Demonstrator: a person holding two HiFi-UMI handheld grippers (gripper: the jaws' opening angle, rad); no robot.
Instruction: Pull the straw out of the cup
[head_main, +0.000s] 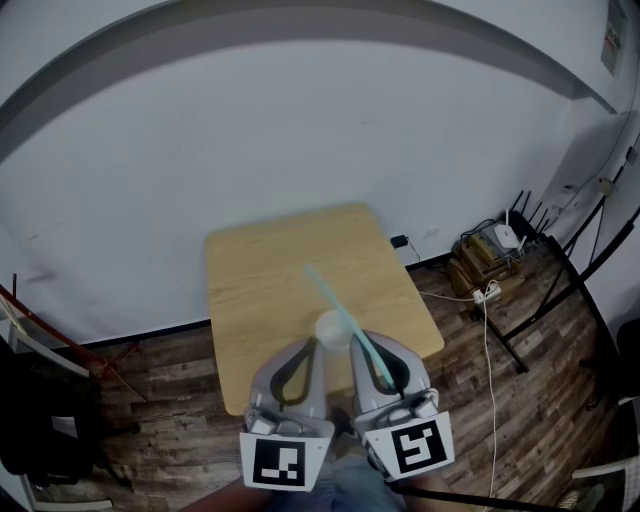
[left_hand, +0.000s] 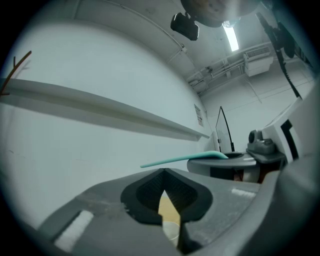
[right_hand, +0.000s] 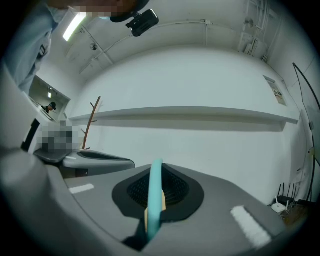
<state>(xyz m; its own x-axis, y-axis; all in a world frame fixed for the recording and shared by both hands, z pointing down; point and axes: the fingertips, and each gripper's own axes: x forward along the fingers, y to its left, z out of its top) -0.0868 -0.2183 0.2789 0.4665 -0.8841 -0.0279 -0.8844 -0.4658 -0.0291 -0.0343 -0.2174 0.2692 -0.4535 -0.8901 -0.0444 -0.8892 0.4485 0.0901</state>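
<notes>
A teal straw (head_main: 328, 293) is clamped in my right gripper (head_main: 368, 342), which is shut on its near end. The straw runs on past the jaws, up and left over the wooden table (head_main: 260, 270). In the right gripper view the straw (right_hand: 155, 200) stands between the pads of that gripper (right_hand: 159, 172). A white cup (head_main: 328, 330) sits on the table below, between the two gripper tips; the straw crosses above its right rim. My left gripper (head_main: 308, 347) is shut with nothing in it. The left gripper view shows its jaws (left_hand: 164, 175) met, the cup (left_hand: 171, 231) beneath and the straw (left_hand: 180, 159) to the right.
The small table stands against a white wall on a wood-plank floor. A router, boxes and cables (head_main: 495, 250) lie on the floor to the right, beside black stand legs (head_main: 550, 300). Dark objects (head_main: 40, 420) sit at the lower left.
</notes>
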